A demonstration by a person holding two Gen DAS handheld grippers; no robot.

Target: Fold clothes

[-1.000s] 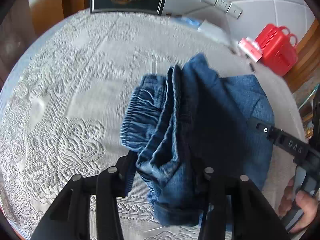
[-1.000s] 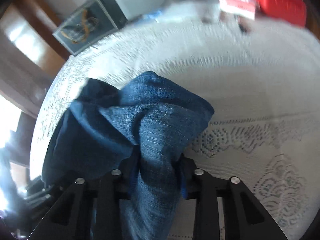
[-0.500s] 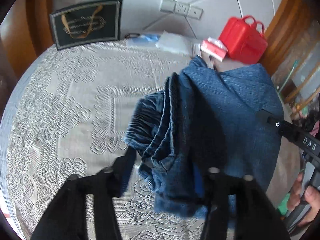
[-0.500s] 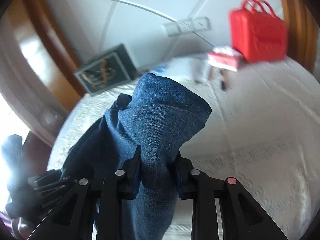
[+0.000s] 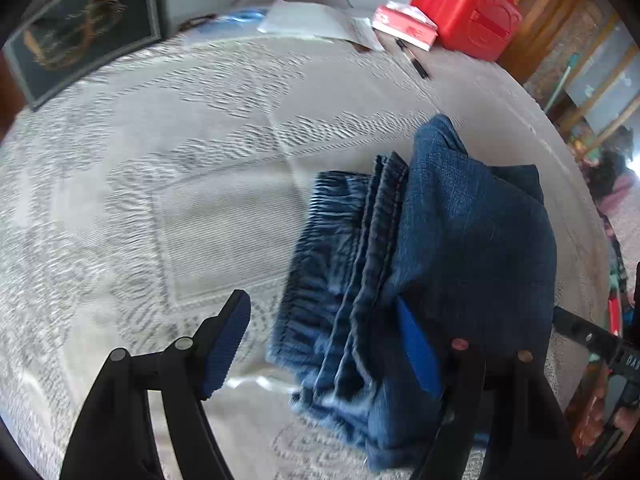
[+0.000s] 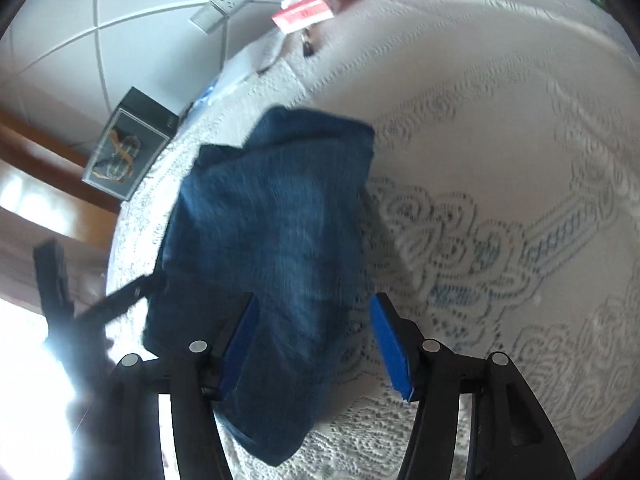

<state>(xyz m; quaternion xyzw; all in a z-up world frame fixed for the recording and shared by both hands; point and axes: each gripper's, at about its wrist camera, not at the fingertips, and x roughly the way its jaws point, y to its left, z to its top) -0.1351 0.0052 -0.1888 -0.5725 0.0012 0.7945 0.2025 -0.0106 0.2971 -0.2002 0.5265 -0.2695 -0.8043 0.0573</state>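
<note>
The left gripper (image 5: 320, 344) has its jaws spread wide, blue pads (image 5: 226, 344) facing inward. The right gripper (image 6: 316, 348) also has its jaws parted, one pad each side. Both point forward and down

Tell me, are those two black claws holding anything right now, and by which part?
Nothing is held. Both the left gripper and the right gripper stand open around the folded blue denim garment, which lies on the white lace tablecloth.

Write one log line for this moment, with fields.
left gripper: open | right gripper: open | jeans: folded, on tablecloth
</note>
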